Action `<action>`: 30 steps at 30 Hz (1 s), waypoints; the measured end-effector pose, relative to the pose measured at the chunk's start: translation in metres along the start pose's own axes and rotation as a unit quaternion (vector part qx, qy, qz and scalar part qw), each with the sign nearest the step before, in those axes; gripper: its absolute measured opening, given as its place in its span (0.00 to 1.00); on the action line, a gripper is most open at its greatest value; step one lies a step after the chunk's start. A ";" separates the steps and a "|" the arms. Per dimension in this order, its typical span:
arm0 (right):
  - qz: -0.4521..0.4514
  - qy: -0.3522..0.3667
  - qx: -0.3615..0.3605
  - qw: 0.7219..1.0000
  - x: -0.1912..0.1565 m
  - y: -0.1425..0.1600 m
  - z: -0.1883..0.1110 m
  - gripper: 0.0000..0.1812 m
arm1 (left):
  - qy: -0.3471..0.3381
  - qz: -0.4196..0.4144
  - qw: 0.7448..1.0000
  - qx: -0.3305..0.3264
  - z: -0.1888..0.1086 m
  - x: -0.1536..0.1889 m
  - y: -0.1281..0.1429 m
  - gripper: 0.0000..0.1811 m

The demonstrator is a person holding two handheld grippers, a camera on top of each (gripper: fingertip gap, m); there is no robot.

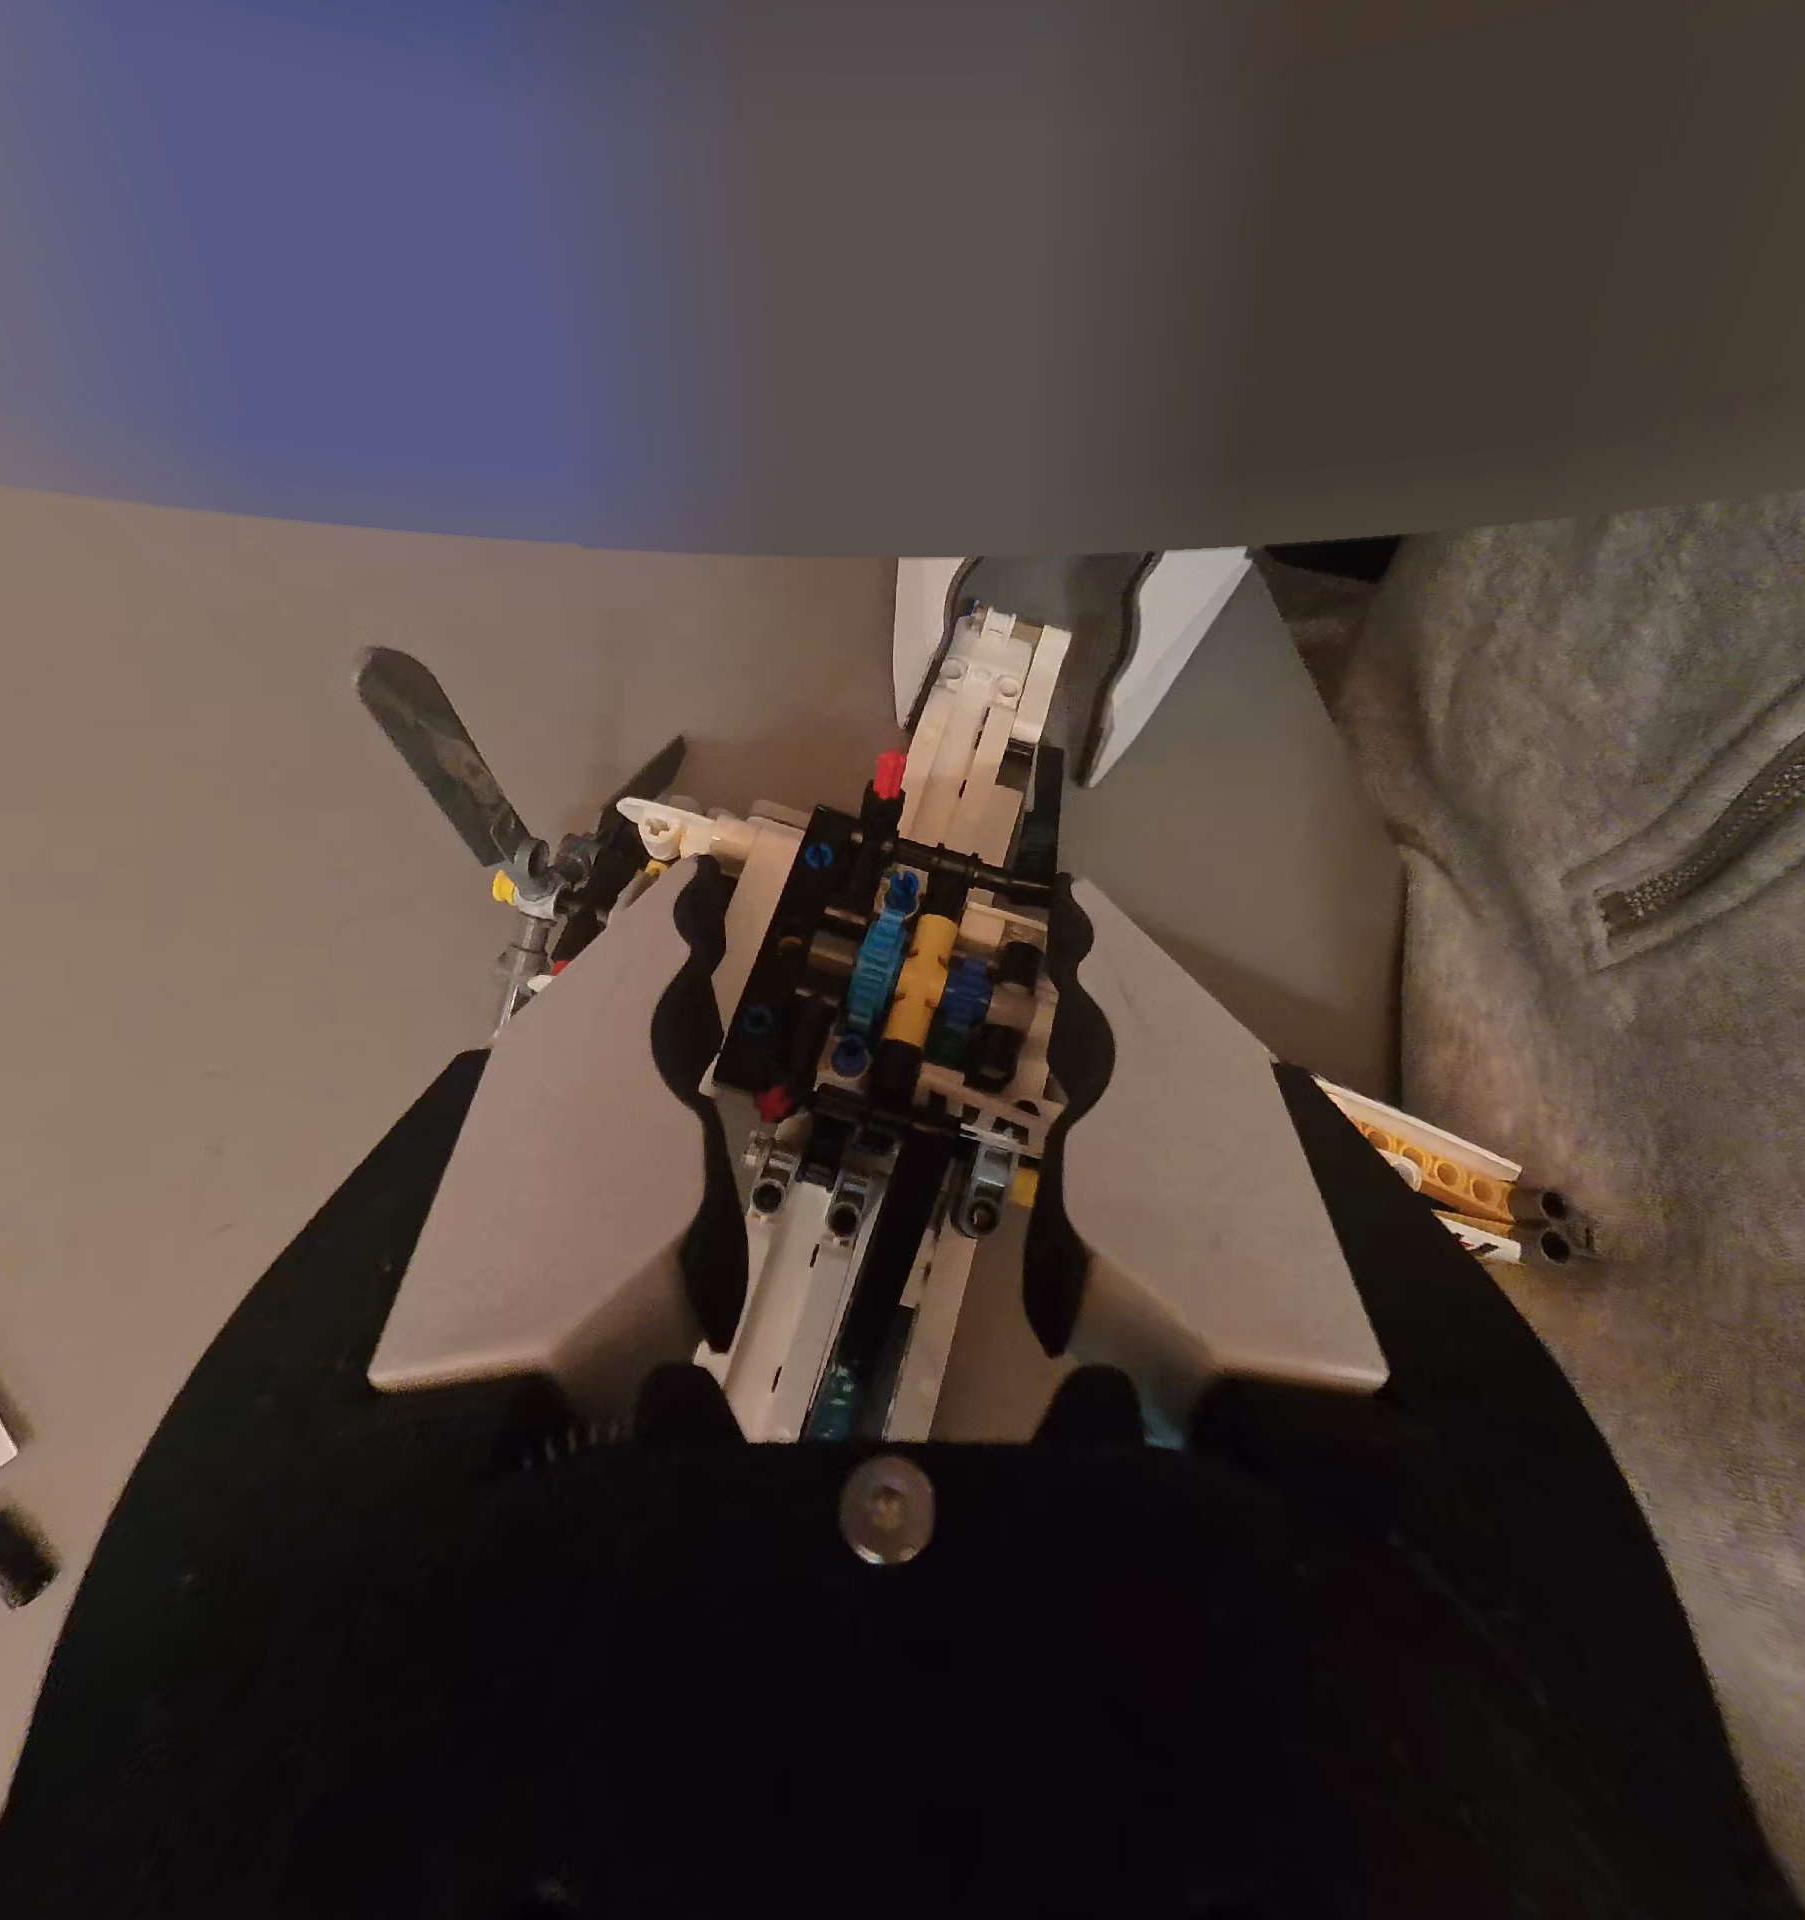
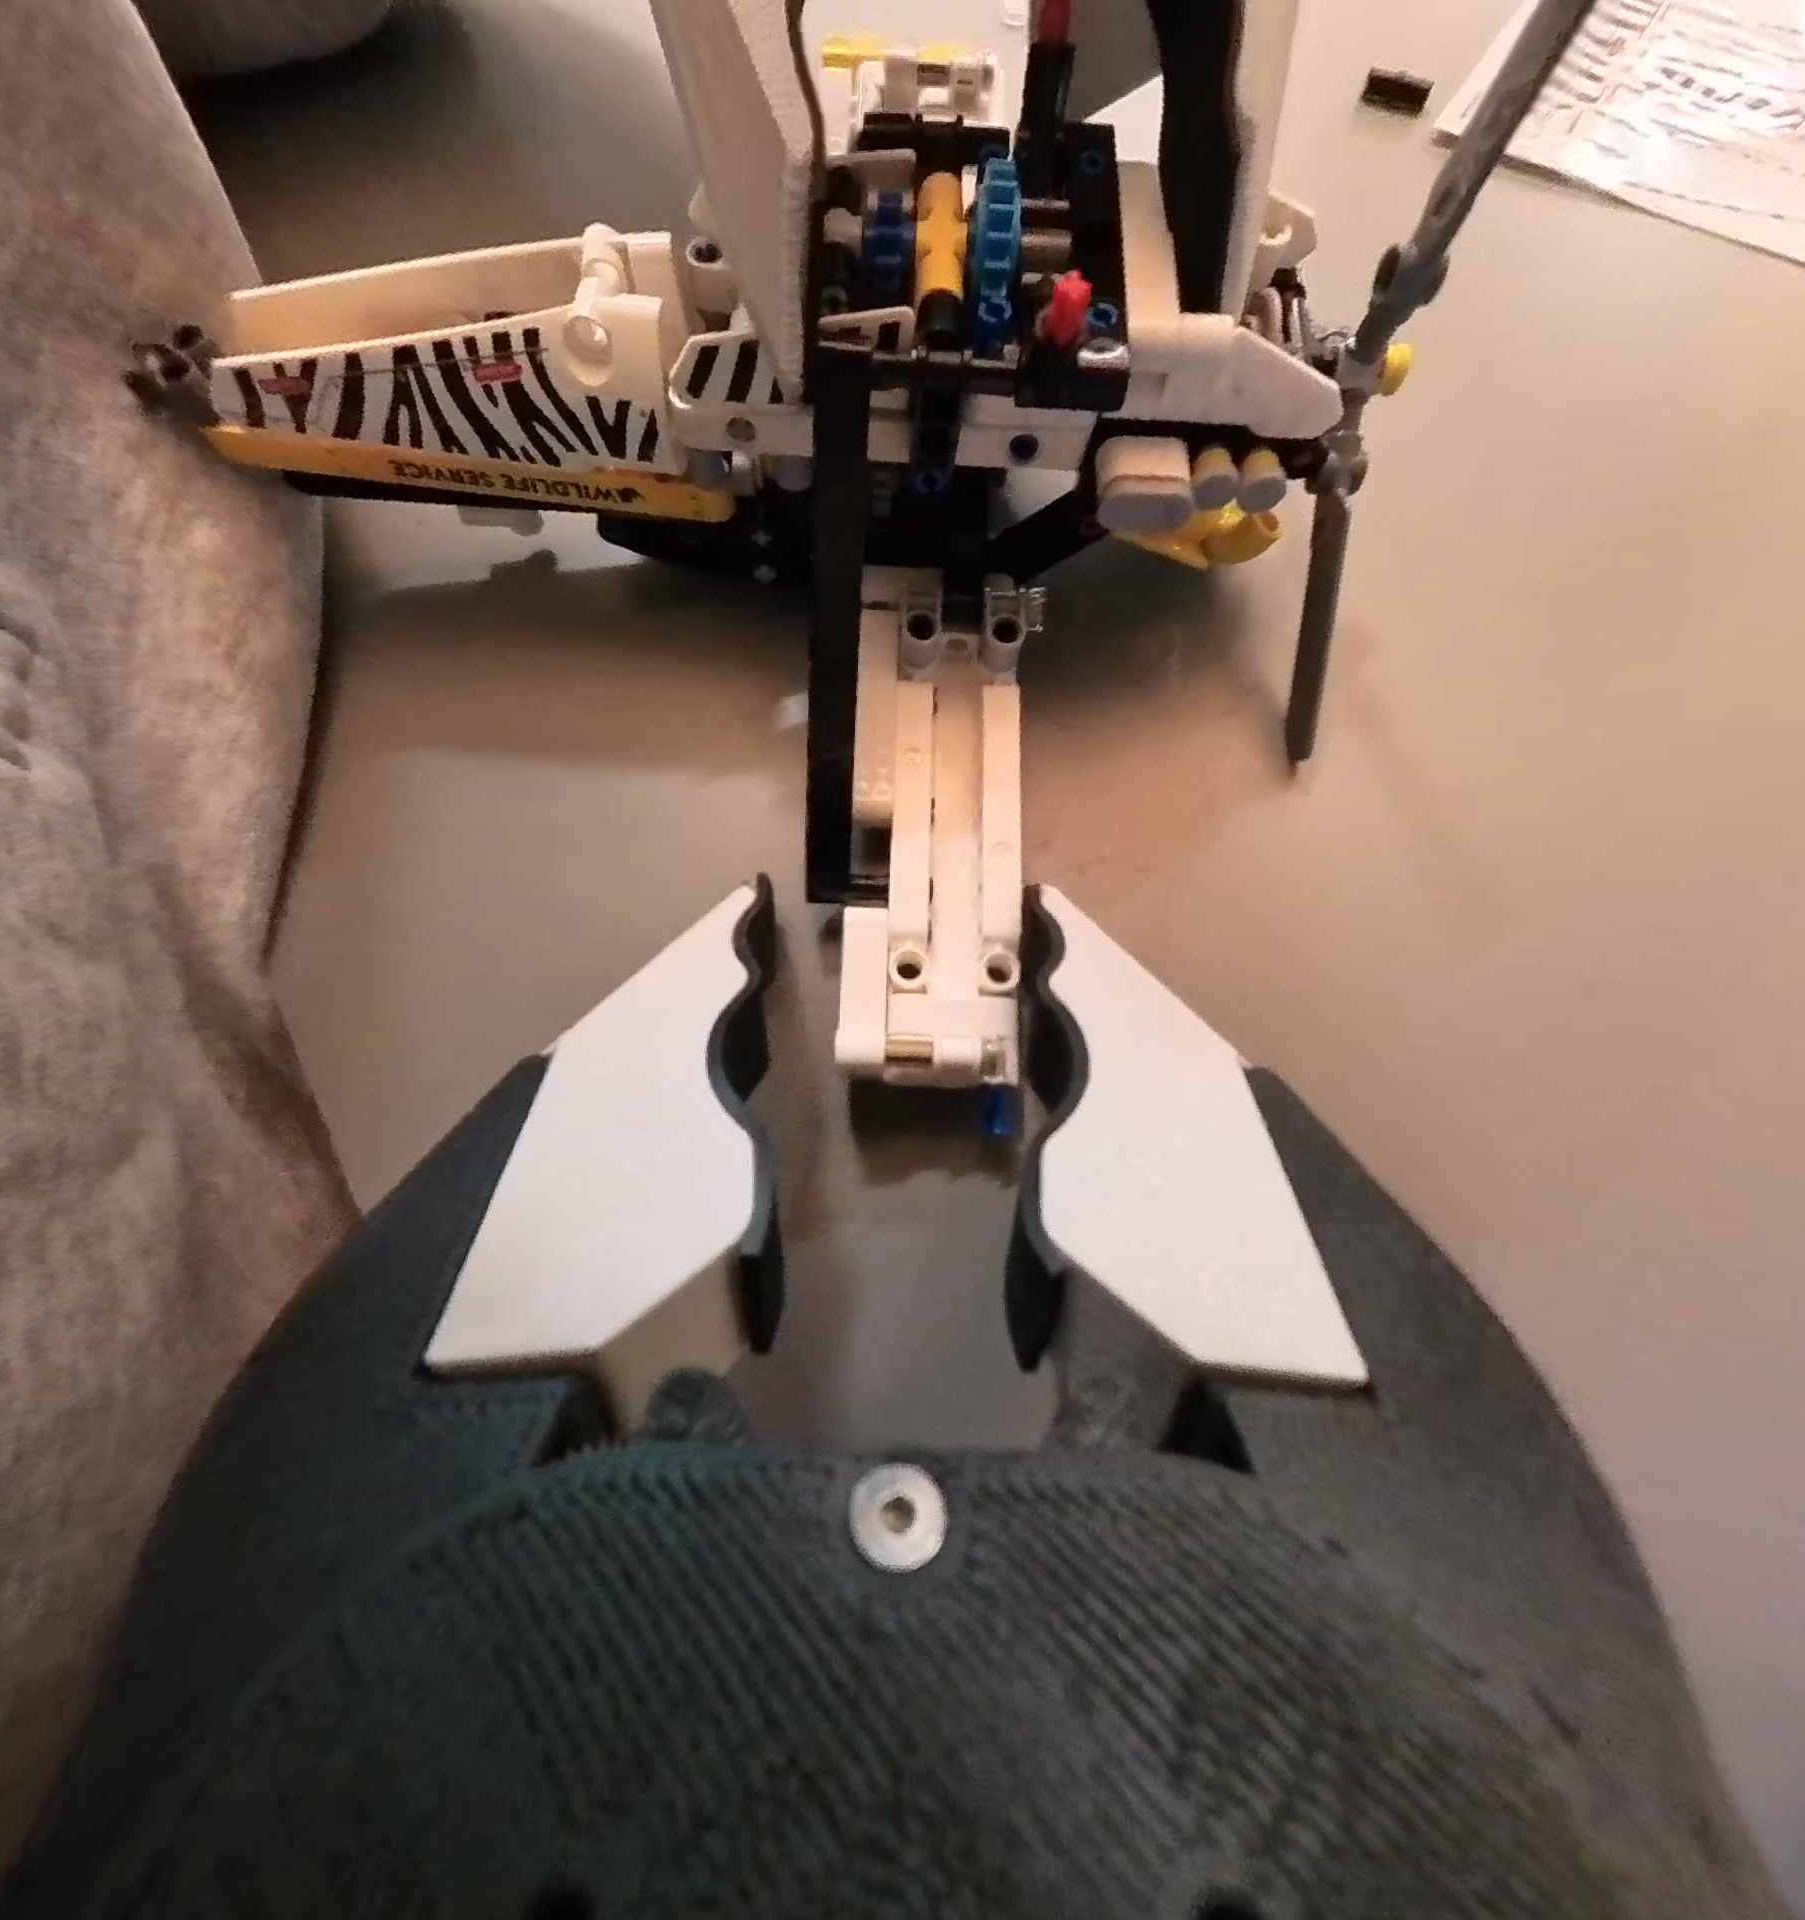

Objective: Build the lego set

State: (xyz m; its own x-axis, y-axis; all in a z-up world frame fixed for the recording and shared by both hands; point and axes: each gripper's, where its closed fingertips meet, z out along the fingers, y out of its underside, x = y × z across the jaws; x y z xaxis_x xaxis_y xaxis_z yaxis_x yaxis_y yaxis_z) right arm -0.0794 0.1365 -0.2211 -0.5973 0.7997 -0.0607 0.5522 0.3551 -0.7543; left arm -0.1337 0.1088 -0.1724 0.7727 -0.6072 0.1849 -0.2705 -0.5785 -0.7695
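A white lego plane [image 2: 919, 343] with zebra-striped tail [image 2: 441, 405], blue gears and a yellow connector lies on the tan table [image 2: 1397, 935]. My left gripper [image 1: 882, 914] is shut on the plane's body, a jaw on each side of the gear block [image 1: 908, 977]. Its fingers also show in the right wrist view [image 2: 742, 156]. My right gripper [image 2: 898, 914] is open around the end of the white wing [image 2: 929, 997], whose edge touches the right pad. It shows far off in the left wrist view [image 1: 1043, 665]. The grey propeller [image 1: 451, 769] points off the nose.
A person's grey fleece garment [image 1: 1604, 831] lies beside the table, against the tail [image 1: 1449, 1195]. A printed instruction sheet [image 2: 1708, 104] and a small black piece [image 1: 4, 1553] lie on the table beyond the nose. The tips of one gripper are about 9 centimeters away from the tips of the other. The small black piece [image 1: 4, 1553] is closer to my left gripper, around 15 centimeters from its tips; the right tips are 25 centimeters off. It turns up in the right wrist view [image 2: 1376, 90] as well.
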 end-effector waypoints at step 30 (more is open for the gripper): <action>0.039 -0.034 -0.019 0.998 0.006 -0.004 0.003 0.21 | -0.007 -0.011 1.000 -0.003 0.001 -0.002 0.001 0.34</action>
State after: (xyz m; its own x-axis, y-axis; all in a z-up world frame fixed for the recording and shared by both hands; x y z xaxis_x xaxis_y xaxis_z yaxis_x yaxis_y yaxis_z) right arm -0.0873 0.1386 -0.2205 -0.5898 0.7909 -0.1633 0.6195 0.3134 -0.7198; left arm -0.1350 0.1095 -0.1742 0.7865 -0.5867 0.1928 -0.2567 -0.5945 -0.7620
